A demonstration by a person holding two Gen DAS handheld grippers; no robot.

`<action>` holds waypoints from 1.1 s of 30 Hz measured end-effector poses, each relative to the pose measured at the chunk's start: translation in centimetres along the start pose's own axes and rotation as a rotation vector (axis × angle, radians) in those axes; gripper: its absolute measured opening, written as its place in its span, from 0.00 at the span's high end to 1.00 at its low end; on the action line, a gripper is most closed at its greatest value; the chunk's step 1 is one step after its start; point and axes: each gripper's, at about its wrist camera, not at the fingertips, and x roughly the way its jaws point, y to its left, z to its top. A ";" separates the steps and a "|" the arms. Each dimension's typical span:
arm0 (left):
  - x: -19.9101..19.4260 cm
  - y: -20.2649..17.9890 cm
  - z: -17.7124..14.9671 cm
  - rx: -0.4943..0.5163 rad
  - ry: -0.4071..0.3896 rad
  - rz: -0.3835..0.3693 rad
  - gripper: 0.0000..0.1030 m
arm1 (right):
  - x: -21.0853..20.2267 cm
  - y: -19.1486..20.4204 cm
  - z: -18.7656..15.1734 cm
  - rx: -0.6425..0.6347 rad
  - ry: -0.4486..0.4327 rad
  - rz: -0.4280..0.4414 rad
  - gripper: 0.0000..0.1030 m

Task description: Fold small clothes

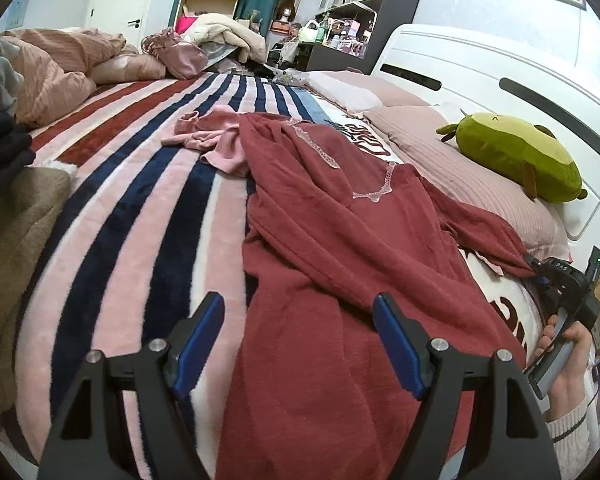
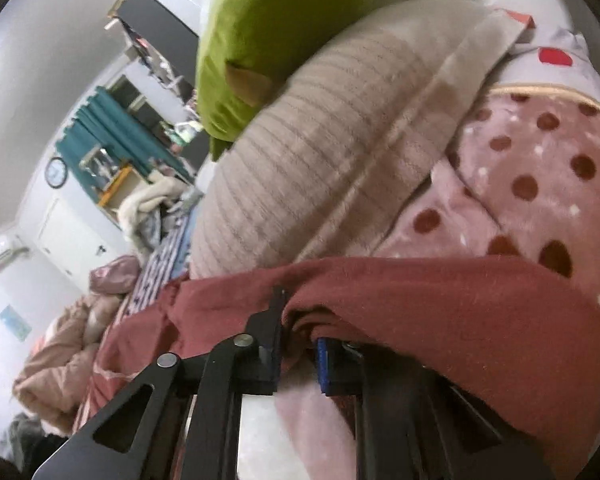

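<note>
**Red garment: right sleeve pinched, left side not yet picked up**

The red garment (image 1: pixel 340 248) lies spread lengthwise on the striped blanket (image 1: pixel 140 208), neckline with lace trim toward 12 o'clock in the left wrist view, hem running down under your left gripper (image 1: pixel 300 340). It isn't flat: diagonal ridges cross the body, and a small pink garment (image 1: pixel 216 140) touches its far edge at about 11 o'clock.

Your right gripper (image 1: pixel 540 270) sits at 3 o'clock in that view, jaws closed down on the sleeve end. The right wrist view confirms it: red cloth is bunched between the pads and draped over the right-hand finger (image 2: pixel 326 364). The grip looks deep, not just an edge.

Your left gripper hangs over the lower body of the garment, jaws wide, nothing between them, pads clear of the cloth.

Step in hand, as I read it: start of the first fold, sleeve grabbed, not yet carried in.

Next move calls for:
- carry the sleeve across toward 9 o'clock, onto the body, keeping it low so it doesn't drag the whole piece
- use your left gripper to pin or pinch the hem side first, otherwise the body will likely slide on the plush blanket
- watch the pillow (image 1: pixel 440 168) and green plush toy (image 1: pixel 516 156) just beside the sleeve, which could snag
</note>
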 end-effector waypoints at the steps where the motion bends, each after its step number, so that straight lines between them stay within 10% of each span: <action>1: 0.0 0.0 0.0 0.003 -0.003 -0.002 0.29 | -0.6 0.4 0.2 -0.035 -0.024 0.006 0.95; 12: -1.6 0.1 0.4 0.014 -0.065 -0.030 0.29 | -5.7 11.7 0.7 -0.532 -0.149 0.258 0.95; 17: -3.1 1.2 0.3 -0.009 -0.106 -0.042 0.29 | -5.0 18.7 -5.5 -0.828 0.028 0.410 0.95; 24: -4.3 2.8 -0.3 -0.031 -0.118 -0.035 0.29 | 2.9 20.7 -17.7 -0.983 0.662 0.357 0.89; 29: -4.4 2.9 -0.6 -0.038 -0.114 -0.041 0.29 | 0.9 18.8 -16.0 -0.821 0.671 0.433 0.49; 33: -4.2 2.5 -0.5 -0.038 -0.117 -0.060 0.29 | -3.1 16.3 -12.7 -0.752 0.614 0.447 0.44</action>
